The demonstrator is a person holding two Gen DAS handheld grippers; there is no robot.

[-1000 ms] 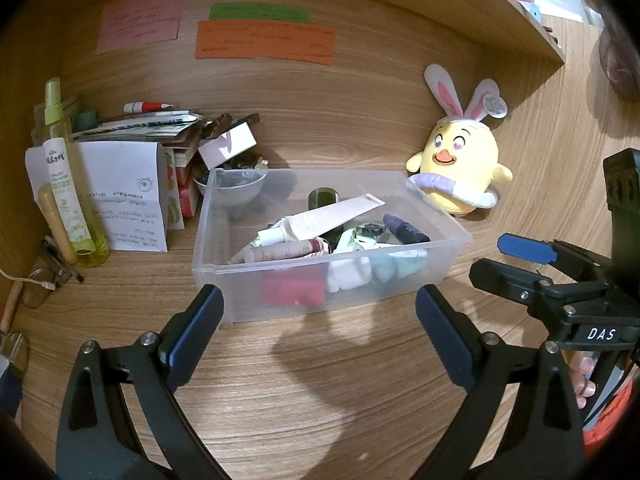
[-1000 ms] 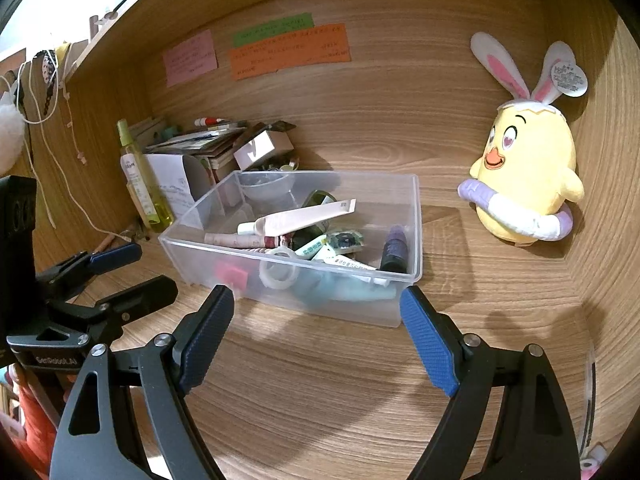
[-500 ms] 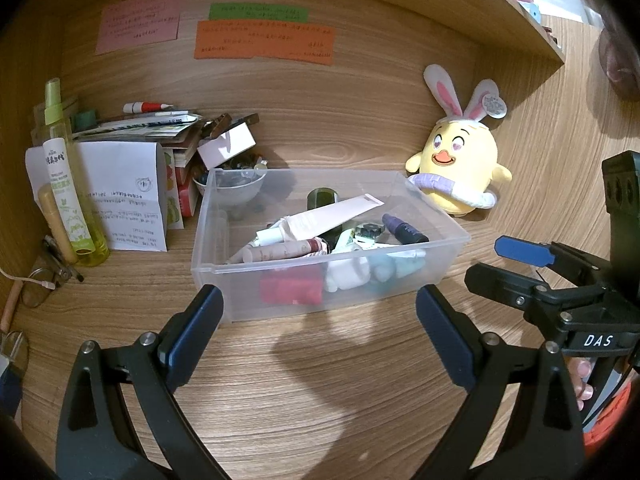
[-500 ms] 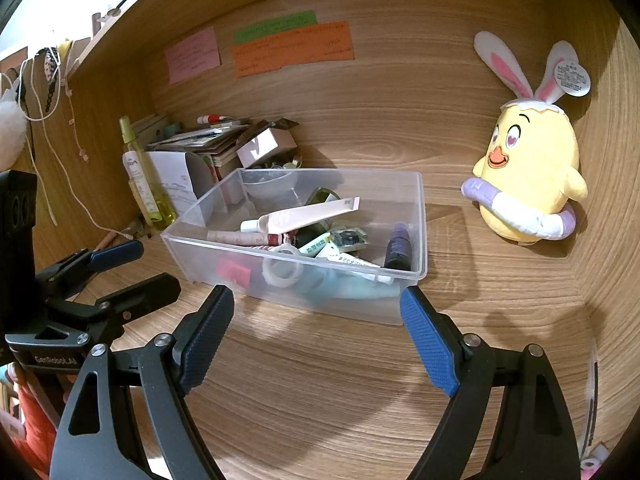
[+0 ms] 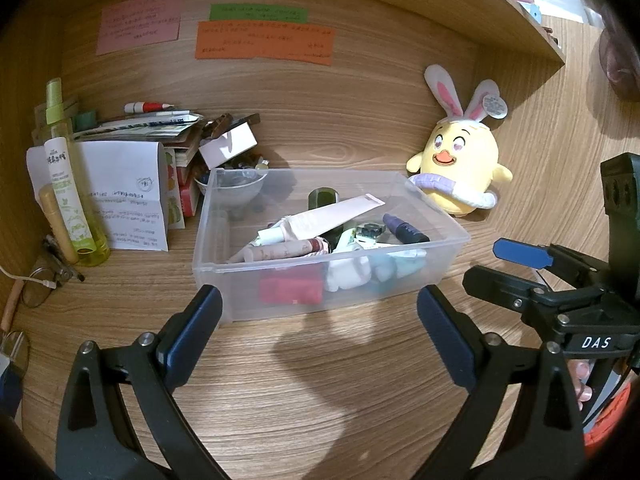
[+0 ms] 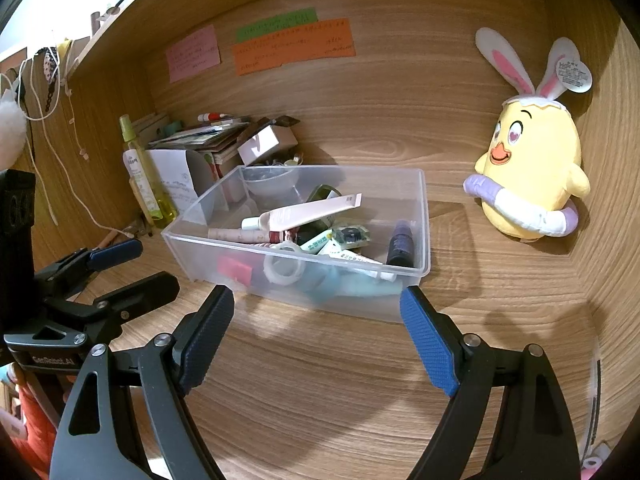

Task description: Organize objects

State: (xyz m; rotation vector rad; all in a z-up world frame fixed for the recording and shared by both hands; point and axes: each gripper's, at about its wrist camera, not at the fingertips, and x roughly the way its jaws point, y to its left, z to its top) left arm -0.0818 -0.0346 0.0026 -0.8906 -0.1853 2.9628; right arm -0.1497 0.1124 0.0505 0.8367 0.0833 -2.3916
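Our left gripper (image 5: 318, 312) and right gripper (image 6: 316, 312) both hover with jaws spread wide and nothing between them, above the wooden desk (image 5: 320, 392). Just beyond their tips sits the clear plastic rectangular bin (image 5: 400, 280), filled with cosmetics: a pale pink squeeze tube (image 5: 332, 218) lies across the top, a dark purple bottle (image 6: 400, 242) at the right. Far right stands a yellow plush chick with rabbit ears (image 6: 528, 176); far left, a green spray bottle (image 5: 70, 184).
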